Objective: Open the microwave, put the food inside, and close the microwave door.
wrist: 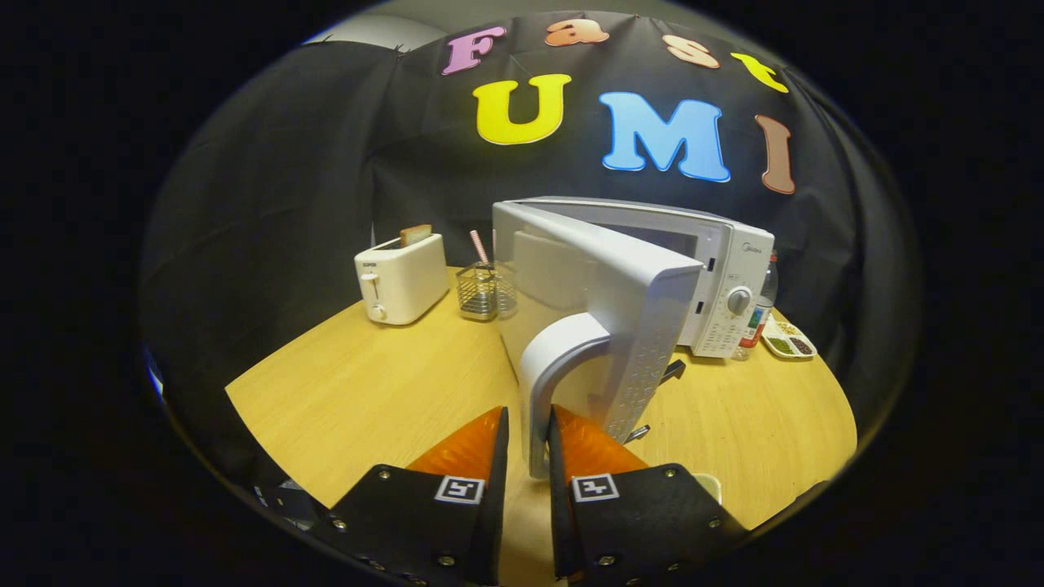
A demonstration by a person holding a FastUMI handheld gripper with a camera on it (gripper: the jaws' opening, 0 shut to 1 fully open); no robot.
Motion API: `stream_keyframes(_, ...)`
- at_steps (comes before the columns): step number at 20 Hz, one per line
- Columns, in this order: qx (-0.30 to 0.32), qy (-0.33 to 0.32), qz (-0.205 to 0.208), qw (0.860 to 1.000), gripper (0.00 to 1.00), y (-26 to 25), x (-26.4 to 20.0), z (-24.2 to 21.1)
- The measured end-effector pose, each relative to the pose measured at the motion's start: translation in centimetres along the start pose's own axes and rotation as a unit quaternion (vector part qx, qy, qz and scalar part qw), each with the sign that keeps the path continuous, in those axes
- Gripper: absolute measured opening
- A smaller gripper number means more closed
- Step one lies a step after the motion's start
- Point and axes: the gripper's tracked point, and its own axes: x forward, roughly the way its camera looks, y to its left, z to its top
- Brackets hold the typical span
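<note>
Gripper view: my gripper (528,436) stood narrowed, both fingers pressed on door handle (548,367) of microwave (718,269). Door (603,302) stood swung well out toward me, cavity partly exposed beyond it. Judged step: opening, near done. Next move called for release of handle, then fetching food. Food not identified with certainty; small tray (788,342) sat just beside microwave, contents too small to tell. Toaster (401,279) and wire basket (481,292) stood on table (351,391). Cavity interior hidden by door.

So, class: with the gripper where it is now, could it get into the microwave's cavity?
Probably not yet: the gripper is closed on the door handle, and the half-open door stands between it and the microwave opening.
</note>
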Motion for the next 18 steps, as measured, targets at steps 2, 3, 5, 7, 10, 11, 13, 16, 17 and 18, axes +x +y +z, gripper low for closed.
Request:
stream_keyframes(2, -0.008, 0.0, 0.016, 1.0, 0.31, 2.2, -0.6, -0.1)
stream_keyframes(3, -0.014, 0.001, 0.027, 1.0, 0.34, 3.4, -1.0, -0.2)
stream_keyframes(5, -0.02, 0.001, 0.059, 0.998, 0.35, 6.0, -1.9, -0.6)
stream_keyframes(7, -0.023, 0.0, 0.11, 0.994, 0.4, 8.9, -3.2, -0.7)
stream_keyframes(10, -0.031, -0.03, 0.163, 0.986, 0.62, 11.5, -6.3, 0.6)
stream_keyframes(11, -0.03, -0.042, 0.172, 0.984, 0.7, 11.7, -7.3, 1.0)
stream_keyframes(13, -0.024, -0.061, 0.176, 0.982, 0.89, 11.4, -8.9, 2.1)
stream_keyframes(16, -0.002, -0.088, 0.163, 0.983, 0.96, 9.4, -10.6, 4.0)
stream_keyframes(17, 0.004, -0.097, 0.153, 0.983, 0.96, 8.4, -11.0, 4.5)
stream_keyframes(18, 0.01, -0.104, 0.143, 0.984, 0.96, 7.2, -11.2, 4.9)
